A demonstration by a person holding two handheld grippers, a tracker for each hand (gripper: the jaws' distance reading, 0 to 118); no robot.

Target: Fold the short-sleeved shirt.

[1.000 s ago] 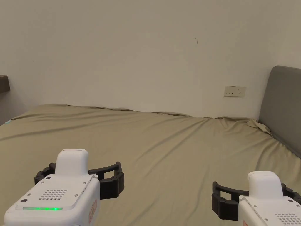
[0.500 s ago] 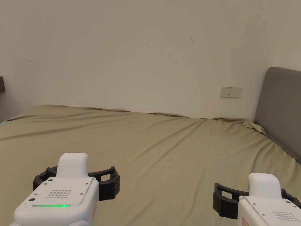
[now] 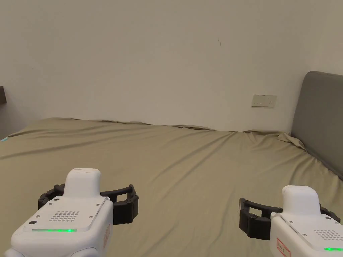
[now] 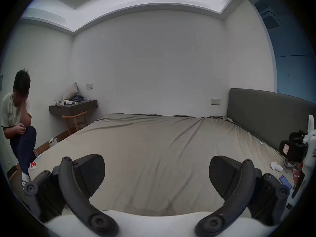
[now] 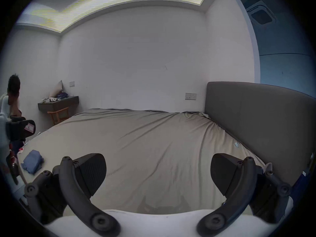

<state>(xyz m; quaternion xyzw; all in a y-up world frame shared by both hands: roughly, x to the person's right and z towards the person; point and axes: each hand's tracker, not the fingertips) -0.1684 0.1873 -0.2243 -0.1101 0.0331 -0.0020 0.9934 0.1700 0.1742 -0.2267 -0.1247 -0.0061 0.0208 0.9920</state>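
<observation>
A blue folded cloth [image 5: 32,162] lies on the tan bed sheet [image 5: 153,146], at the far left of the right gripper view; whether it is the shirt I cannot tell. My left gripper [image 4: 157,170] hovers over the sheet with its jaws wide apart and nothing between them. My right gripper [image 5: 158,170] is open the same way, also holding nothing. In the head view the left gripper [image 3: 87,197] sits at the lower left and the right gripper [image 3: 289,214] at the lower right, both over bare sheet [image 3: 187,174].
A grey headboard [image 3: 321,117] bounds the bed on the right and a wall runs along its far edge. A person [image 4: 17,121] sits at the left by a wall shelf [image 4: 73,106] and a wooden stool [image 4: 75,122]. Small white [image 4: 276,165] and blue [image 4: 285,182] items lie near the right gripper.
The head camera has shifted slightly. Both grippers stay open and low over the sheet, almost where they were. Nothing was taken hold of.
</observation>
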